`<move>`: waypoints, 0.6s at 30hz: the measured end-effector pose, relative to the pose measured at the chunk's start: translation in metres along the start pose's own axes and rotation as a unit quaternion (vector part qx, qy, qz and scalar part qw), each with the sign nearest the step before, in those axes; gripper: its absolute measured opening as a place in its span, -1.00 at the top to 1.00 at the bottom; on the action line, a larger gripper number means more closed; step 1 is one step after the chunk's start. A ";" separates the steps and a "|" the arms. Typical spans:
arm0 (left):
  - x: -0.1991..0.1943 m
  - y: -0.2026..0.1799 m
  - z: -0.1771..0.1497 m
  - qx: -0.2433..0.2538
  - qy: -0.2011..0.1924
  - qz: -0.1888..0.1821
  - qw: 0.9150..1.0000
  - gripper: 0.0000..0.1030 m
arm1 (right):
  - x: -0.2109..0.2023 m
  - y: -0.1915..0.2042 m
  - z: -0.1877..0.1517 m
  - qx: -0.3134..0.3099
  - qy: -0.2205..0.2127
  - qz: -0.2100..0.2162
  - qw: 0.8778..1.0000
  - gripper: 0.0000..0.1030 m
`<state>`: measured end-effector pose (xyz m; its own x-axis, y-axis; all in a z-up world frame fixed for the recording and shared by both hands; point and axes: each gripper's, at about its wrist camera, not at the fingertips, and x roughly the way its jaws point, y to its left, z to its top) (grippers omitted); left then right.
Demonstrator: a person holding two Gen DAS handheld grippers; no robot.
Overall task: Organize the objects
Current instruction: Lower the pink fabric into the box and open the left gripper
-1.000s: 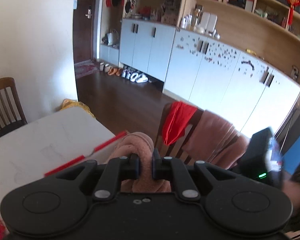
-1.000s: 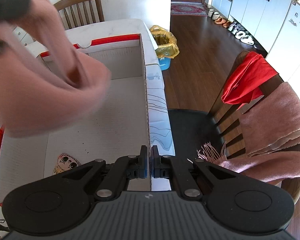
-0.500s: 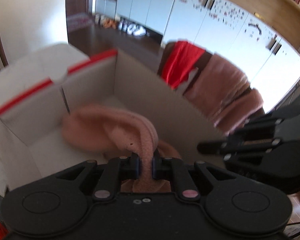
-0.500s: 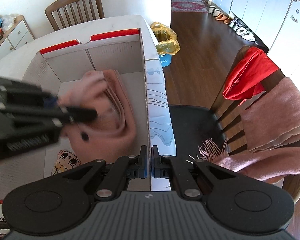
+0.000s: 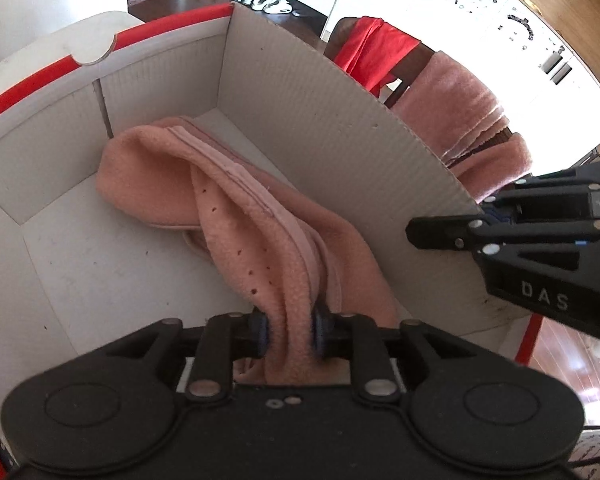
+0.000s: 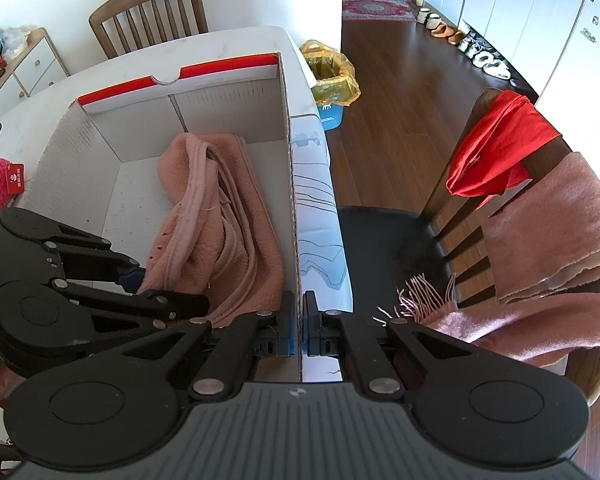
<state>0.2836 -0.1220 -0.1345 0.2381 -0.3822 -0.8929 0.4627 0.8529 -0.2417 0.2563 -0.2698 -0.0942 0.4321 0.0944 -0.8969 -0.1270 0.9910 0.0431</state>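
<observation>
Left gripper [image 5: 288, 330]: jaws pinching pink cloth [image 5: 236, 216] at 6 o'clock; cloth trails to 11 o'clock across the floor of the box [image 5: 312, 120]; right gripper [image 6: 299, 330]: jaws pressed onto the box's right wall; chair [image 6: 384, 248] at 3 o'clock, draped with scarf [image 6: 552, 248].

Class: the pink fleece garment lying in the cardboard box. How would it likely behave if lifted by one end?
Probably floppy: the pink fleece garment sags in folds from the left gripper. Likely light, and its fuzzy pile should resist slipping.
</observation>
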 end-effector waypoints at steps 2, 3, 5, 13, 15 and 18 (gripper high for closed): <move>-0.004 -0.001 -0.001 0.003 -0.004 -0.003 1.000 0.50 | 0.000 0.000 0.000 0.000 0.000 0.000 1.000 0.93; -0.007 -0.002 -0.002 0.005 -0.006 -0.003 1.000 0.46 | 0.000 0.000 0.000 0.000 0.000 -0.001 1.000 0.93; -0.013 -0.004 -0.004 0.008 -0.013 -0.002 1.000 0.26 | 0.001 -0.001 0.000 -0.002 0.000 -0.003 1.000 0.93; -0.042 -0.011 -0.011 0.015 -0.039 -0.004 0.999 0.09 | 0.002 0.000 0.000 -0.006 0.002 -0.006 1.000 0.94; -0.051 -0.013 -0.014 0.015 -0.050 -0.007 0.999 0.02 | 0.001 0.002 0.000 -0.006 0.003 -0.007 1.000 0.94; -0.063 -0.019 -0.015 0.013 -0.072 -0.010 0.997 -0.20 | 0.000 0.002 0.000 -0.009 0.004 -0.008 1.000 0.94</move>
<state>0.2472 -0.1089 -0.0798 0.3483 -0.4470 -0.8239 0.4900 0.8362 -0.2465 0.2562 -0.2673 -0.0942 0.4274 0.0774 -0.9007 -0.1354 0.9906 0.0208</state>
